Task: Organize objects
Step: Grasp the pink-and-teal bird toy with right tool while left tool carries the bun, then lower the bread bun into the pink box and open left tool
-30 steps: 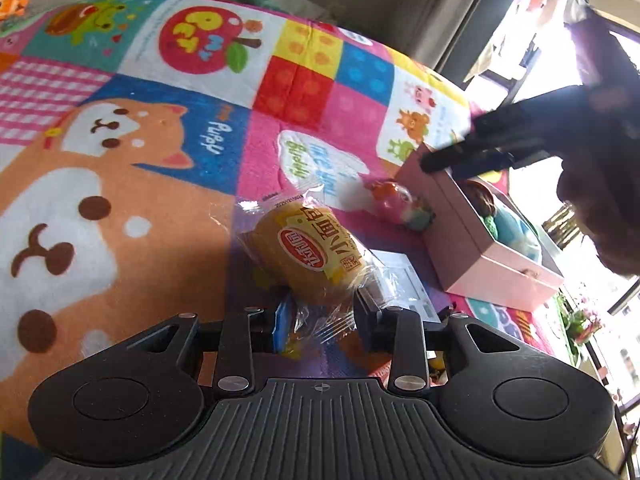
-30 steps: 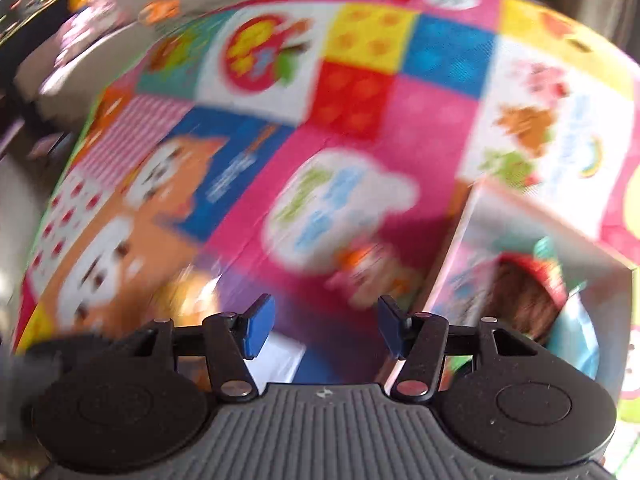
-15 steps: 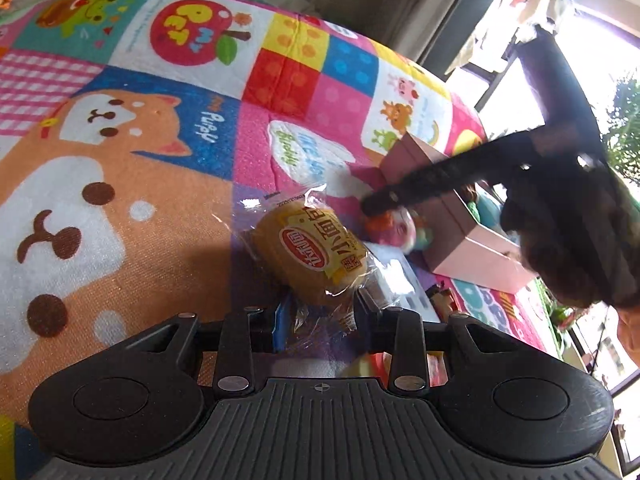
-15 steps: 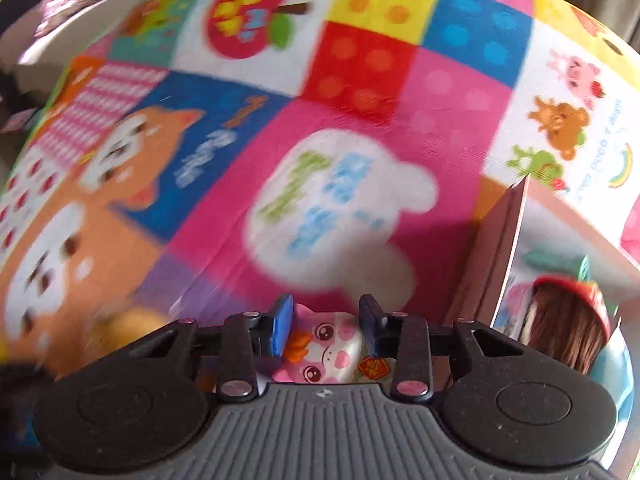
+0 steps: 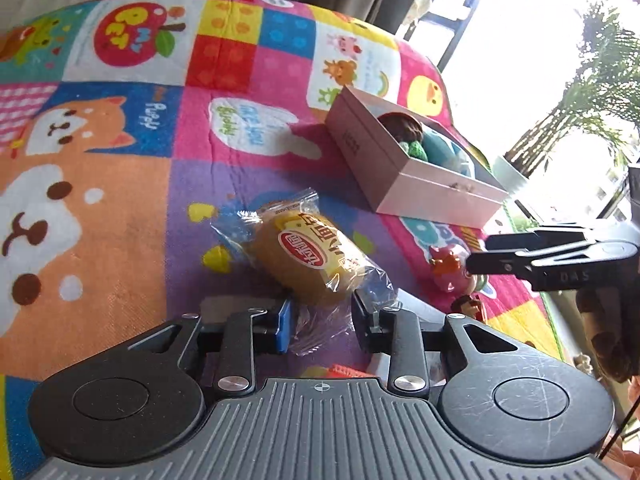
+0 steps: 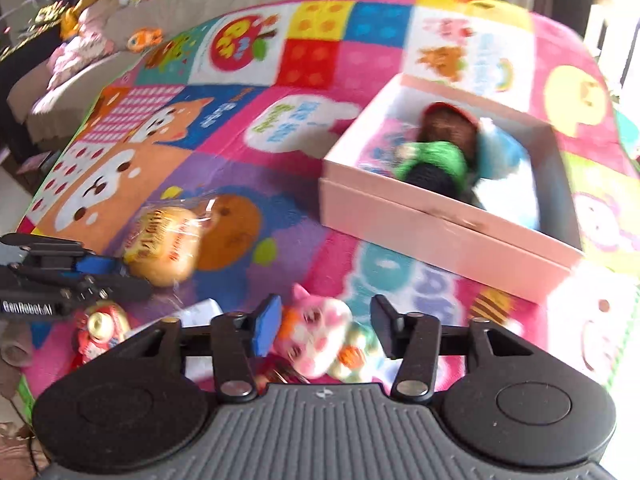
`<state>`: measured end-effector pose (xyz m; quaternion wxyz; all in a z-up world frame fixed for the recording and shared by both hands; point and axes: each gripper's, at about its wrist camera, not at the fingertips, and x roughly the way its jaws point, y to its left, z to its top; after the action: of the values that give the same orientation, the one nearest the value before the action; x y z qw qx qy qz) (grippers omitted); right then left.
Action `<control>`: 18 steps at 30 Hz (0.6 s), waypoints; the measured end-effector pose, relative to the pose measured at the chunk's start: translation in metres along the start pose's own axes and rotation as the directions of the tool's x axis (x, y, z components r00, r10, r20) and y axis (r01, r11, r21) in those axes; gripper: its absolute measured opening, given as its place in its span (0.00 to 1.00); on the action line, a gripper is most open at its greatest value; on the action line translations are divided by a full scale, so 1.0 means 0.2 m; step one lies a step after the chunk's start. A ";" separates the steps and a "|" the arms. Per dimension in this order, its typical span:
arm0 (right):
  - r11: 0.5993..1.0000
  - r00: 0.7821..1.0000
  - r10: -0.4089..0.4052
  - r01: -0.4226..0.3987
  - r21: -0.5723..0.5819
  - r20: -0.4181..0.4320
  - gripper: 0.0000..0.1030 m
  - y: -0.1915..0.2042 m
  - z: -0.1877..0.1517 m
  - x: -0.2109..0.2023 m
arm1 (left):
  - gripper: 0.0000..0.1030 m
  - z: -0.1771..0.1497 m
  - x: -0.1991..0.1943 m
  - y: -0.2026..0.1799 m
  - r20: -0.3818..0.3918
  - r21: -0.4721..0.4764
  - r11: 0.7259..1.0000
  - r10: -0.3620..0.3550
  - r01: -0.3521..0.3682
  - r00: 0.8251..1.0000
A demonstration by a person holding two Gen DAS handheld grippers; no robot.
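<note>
A wrapped yellow bun point(image 5: 310, 258) lies on the colourful play mat; it also shows in the right wrist view point(image 6: 164, 246). My left gripper point(image 5: 322, 322) is open around the wrapper's near end. A pink pig toy point(image 6: 316, 338) sits between the fingers of my right gripper point(image 6: 322, 330), which is open; the toy rests on the mat and shows in the left wrist view point(image 5: 450, 270) at the right gripper's tips. The pink open box point(image 6: 440, 236) holds a brown, a green and a blue soft item; it also shows in the left wrist view point(image 5: 380, 160).
A small red figure point(image 6: 98, 330) lies on the mat by the left gripper and a white card point(image 6: 200, 312) beside it. A grey sofa with plush toys point(image 6: 80, 28) is at the far left. A bright window point(image 5: 540, 60) is at the right.
My right gripper pulled back away from the box with the pig toy and its jaws widened from closed on it. My left gripper stayed around the bun's wrapper and drew back slightly.
</note>
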<state>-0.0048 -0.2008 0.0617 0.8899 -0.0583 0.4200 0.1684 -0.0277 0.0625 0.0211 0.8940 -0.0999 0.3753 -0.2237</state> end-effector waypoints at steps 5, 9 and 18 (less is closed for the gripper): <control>1.000 0.995 0.001 0.001 -0.028 0.098 0.64 -0.05 -0.16 -0.13 | 0.32 0.04 -0.08 -0.13 0.035 0.075 0.997 -0.001 -0.002 0.999; 0.998 0.991 0.027 -0.019 -0.067 0.129 0.64 -0.05 -0.22 -0.14 | 0.31 0.06 -0.09 -0.22 0.020 0.122 0.992 -0.015 0.013 1.000; 0.994 0.988 0.112 -0.113 0.000 0.103 0.46 -0.09 -0.12 0.11 | 0.31 0.17 -0.06 -0.40 0.016 0.264 0.965 -0.013 0.008 1.000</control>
<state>-0.0042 -0.2187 0.0289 0.8995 -0.0231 0.3768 0.2198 -0.0374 -0.0023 0.0801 0.9014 0.0159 0.3336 -0.2756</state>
